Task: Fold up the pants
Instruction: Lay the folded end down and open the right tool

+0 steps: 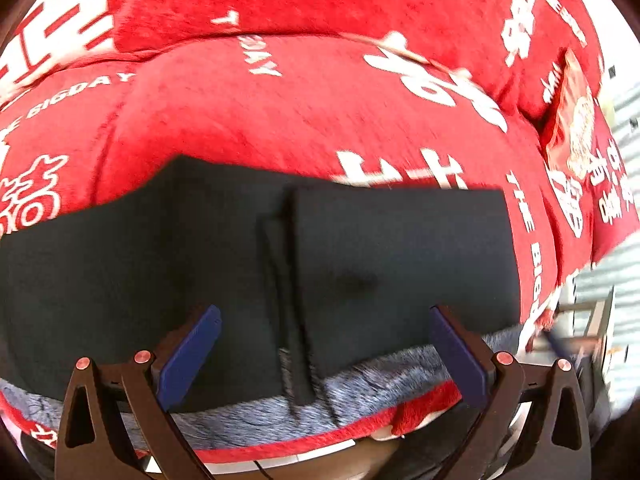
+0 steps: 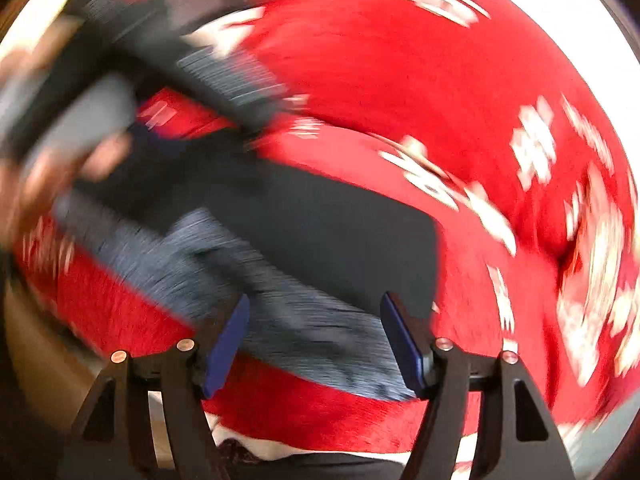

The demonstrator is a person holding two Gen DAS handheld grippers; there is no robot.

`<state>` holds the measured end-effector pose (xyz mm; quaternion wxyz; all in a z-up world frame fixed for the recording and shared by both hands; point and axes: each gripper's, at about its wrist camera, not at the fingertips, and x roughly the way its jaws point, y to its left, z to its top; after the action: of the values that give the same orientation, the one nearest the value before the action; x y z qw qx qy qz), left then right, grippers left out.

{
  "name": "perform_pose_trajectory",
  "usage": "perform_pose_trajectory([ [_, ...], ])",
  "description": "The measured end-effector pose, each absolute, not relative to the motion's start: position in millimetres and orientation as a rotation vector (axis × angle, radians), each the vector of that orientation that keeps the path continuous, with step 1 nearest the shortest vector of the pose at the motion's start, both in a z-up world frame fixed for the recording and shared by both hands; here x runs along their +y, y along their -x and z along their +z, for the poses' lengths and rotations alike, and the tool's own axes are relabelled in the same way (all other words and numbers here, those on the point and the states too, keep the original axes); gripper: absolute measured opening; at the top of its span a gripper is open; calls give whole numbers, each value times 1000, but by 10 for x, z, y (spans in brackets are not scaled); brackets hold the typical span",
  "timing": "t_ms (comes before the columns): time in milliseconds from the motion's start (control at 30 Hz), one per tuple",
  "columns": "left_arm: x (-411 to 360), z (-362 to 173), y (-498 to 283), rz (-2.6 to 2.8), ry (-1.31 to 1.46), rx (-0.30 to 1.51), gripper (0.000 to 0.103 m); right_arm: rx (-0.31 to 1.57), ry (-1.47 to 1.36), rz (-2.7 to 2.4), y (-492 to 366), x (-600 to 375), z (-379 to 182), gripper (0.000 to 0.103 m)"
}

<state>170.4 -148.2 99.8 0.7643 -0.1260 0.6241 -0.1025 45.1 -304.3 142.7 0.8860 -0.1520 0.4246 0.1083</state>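
Red plush bedding [image 1: 280,120] printed with white characters and "THE BIGDAY" covers the bed and fills both views. One pair of dark pants [image 1: 200,248] lies flat on it near the front edge, folded so that a grey fleecy lining [image 1: 380,380] shows along the near side and a dark seam strip runs toward the camera. The left gripper [image 1: 324,354] hangs over the pants with its blue pads spread wide, holding nothing. The right gripper [image 2: 316,344] is likewise spread and empty above the grey lining [image 2: 312,332]. The right view is badly motion-blurred; a hand [image 2: 48,176] at its left edge is barely legible. One red printed packet [image 1: 572,120] lies on the bedding, well apart from the pants.
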Motion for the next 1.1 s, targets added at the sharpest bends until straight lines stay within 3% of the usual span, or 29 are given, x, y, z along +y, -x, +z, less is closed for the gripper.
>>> perform_pose_trajectory([
  [33,-1559,945,-1664,-231,246,1368,103,913,229,167,-562,-3246,1413,71],
  [133,-1669,742,-1548,-180,151,1417,103,984,103,78,-752,-3526,1281,54],
  [233,-1666,578,-1398,-157,99,1438,103,1055,178,82,-756,-3411,1060,51],
  [333,-1675,600,-1251,-164,61,1406,103,1026,314,75,-620,-3241,997,51],
  [600,-1679,595,-1223,-133,62,1385,103,1051,89,189,-885,-3468,1354,52],
  [833,-1673,591,-1177,-127,84,1372,103,1178,83,268,-1698,-3181,921,52],
  [967,-1672,587,-1161,-129,86,1360,103,1198,95,306,-1989,-3044,915,67],
  [1100,-1598,660,-1139,-136,100,1379,103,1200,-11,344,-2096,-3222,1135,67],
])
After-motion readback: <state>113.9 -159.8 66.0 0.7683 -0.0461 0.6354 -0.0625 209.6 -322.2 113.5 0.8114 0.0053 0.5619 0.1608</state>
